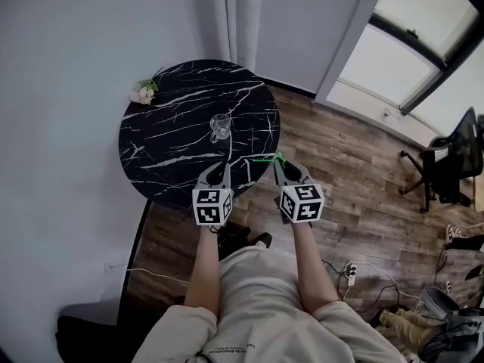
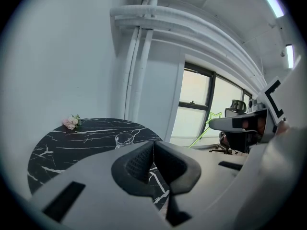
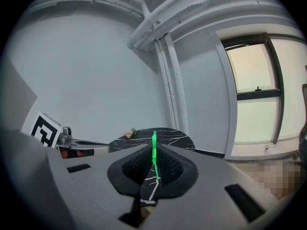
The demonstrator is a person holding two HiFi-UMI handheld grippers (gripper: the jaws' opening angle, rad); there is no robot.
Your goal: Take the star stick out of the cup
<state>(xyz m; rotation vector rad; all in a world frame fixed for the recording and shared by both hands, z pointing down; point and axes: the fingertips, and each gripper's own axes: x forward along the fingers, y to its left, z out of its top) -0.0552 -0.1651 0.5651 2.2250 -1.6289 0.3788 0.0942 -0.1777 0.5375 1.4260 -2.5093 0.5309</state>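
Table (image 1: 162,146) by wall (image 1: 68,59), cup (image 1: 220,126) central, right gripper (image 1: 280,165) (clamping star stick (image 1: 266,158)) at edge

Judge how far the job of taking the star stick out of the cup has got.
Done: the thin green star stick is out of the clear glass cup, which stands on the round black marble table with no stick in it. In hand: the right gripper is shut on the stick by the table's near edge; the left gripper is shut and empty. Left: probably only setting the stick down.
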